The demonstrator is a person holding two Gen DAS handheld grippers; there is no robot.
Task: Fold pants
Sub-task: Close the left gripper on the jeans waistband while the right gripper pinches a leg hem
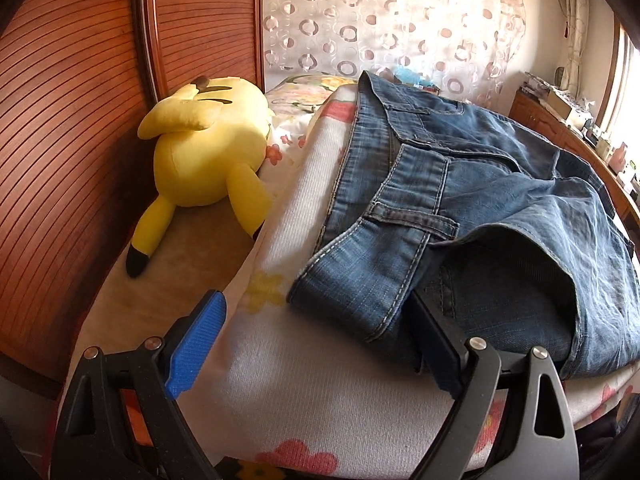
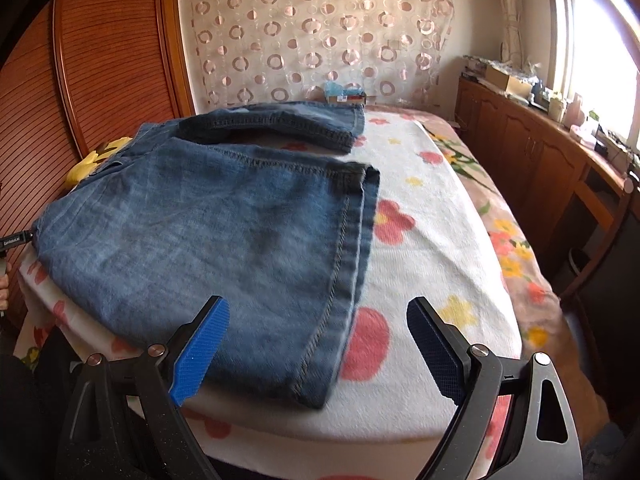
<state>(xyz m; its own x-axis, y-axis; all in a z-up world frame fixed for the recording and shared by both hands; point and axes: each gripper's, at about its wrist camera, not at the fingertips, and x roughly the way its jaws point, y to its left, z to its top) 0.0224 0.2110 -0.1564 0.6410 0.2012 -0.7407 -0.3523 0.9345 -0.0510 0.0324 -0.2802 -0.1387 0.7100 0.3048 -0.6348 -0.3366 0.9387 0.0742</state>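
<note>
The blue jeans (image 1: 472, 184) lie on a white flowered blanket (image 1: 304, 368) on the bed, waistband toward the left wrist camera. My left gripper (image 1: 316, 340) stands open at the near waistband corner. Its blue left pad (image 1: 196, 344) rests over bare blanket, and its right finger (image 1: 436, 348) is partly tucked under the denim edge. In the right wrist view the jeans (image 2: 192, 232) show their legs, the near one doubled back, with its stitched hem (image 2: 320, 360) closest. My right gripper (image 2: 318, 344) is open with that hem corner between its fingers, pads not pressing.
A yellow plush toy (image 1: 208, 152) lies on the bed to the left of the jeans, against a slatted wooden wardrobe (image 1: 72, 128). Wooden cabinets (image 2: 532, 152) with clutter on top run along the right under a window. A patterned curtain (image 2: 320, 40) hangs behind the bed.
</note>
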